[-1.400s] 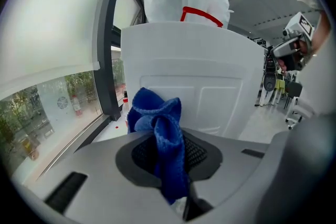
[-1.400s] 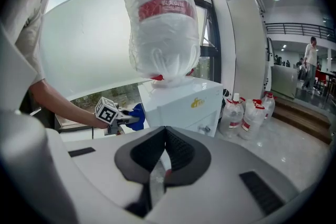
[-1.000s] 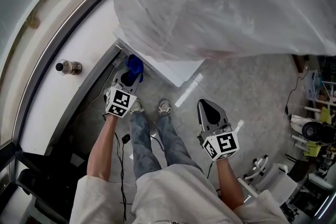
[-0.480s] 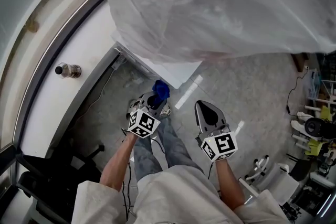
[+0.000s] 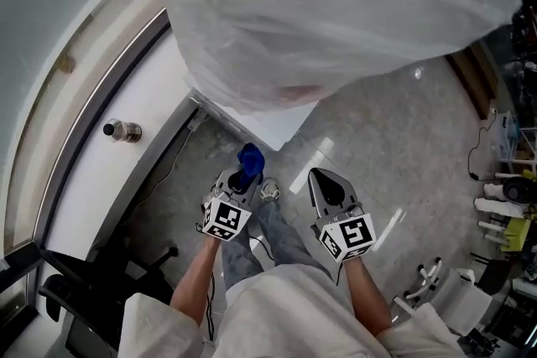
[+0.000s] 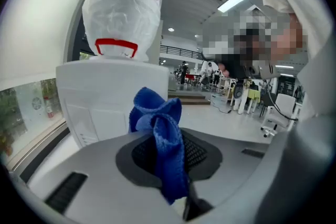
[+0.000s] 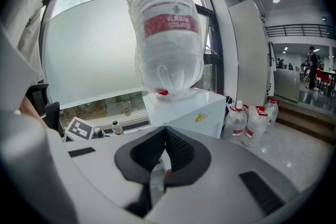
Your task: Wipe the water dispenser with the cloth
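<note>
The water dispenser point(image 5: 267, 123) is a white box with a big plastic-wrapped bottle point(image 5: 319, 4) on top. In the head view my left gripper point(image 5: 238, 179) hangs just in front of its lower corner, shut on a bunched blue cloth point(image 5: 250, 155) that sticks out past the jaws. From the left gripper view, the cloth point(image 6: 160, 126) stands a short way off the dispenser's white front point(image 6: 113, 102), not touching it. My right gripper point(image 5: 324, 178) hangs beside the left one, shut and empty. In the right gripper view the dispenser point(image 7: 184, 107) and its bottle point(image 7: 168, 34) are straight ahead.
A small bottle point(image 5: 122, 130) stands on the white window ledge point(image 5: 101, 180) to the left. A black chair point(image 5: 75, 298) is at lower left. The person's legs and shoes point(image 5: 268, 191) are below the grippers. Several spare water bottles point(image 7: 249, 120) stand right of the dispenser. Equipment clutters the far right point(image 5: 503, 214).
My left gripper has carried the blue cloth from the dispenser's lower left side rightward and back, off the dispenser. The right gripper has barely moved. The head view has shifted.
</note>
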`<state>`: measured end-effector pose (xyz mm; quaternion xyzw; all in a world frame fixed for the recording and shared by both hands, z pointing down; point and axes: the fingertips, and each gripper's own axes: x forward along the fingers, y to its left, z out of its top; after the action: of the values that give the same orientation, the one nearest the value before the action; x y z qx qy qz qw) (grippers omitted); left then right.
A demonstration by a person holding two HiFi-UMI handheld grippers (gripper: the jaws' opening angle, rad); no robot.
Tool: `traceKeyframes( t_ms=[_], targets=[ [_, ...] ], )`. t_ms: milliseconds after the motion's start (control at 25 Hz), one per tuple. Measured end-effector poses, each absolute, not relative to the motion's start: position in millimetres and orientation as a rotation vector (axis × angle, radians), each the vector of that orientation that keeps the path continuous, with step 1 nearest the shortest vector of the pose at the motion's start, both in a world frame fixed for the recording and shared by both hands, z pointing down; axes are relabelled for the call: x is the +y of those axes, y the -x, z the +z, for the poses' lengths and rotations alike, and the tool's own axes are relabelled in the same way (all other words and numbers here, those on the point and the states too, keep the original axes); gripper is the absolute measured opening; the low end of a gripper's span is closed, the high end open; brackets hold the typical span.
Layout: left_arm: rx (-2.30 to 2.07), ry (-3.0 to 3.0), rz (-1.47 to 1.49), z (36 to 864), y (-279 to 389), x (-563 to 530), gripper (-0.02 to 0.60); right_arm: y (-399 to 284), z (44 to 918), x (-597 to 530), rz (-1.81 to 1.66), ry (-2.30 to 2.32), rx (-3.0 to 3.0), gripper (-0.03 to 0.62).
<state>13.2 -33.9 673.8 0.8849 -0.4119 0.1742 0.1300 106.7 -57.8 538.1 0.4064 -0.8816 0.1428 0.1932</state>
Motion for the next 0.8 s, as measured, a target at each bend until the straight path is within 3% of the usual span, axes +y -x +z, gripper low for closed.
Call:
traceKeyframes(
  t_ms=[400, 800],
  targets=[
    [-1.519, -2.617, 0.348, 511.6, 46.7, -80.7, 0.078, -86.4, 450.9, -103.2, 0.234, -1.167, -2.678, 0.015],
    [-1.712, -2.543, 0.108, 400.4, 54.4, -78.7, 0.078, -101.6, 374.2, -119.3, 0.124, -1.2, -2.799, 0.015]
  ],
)
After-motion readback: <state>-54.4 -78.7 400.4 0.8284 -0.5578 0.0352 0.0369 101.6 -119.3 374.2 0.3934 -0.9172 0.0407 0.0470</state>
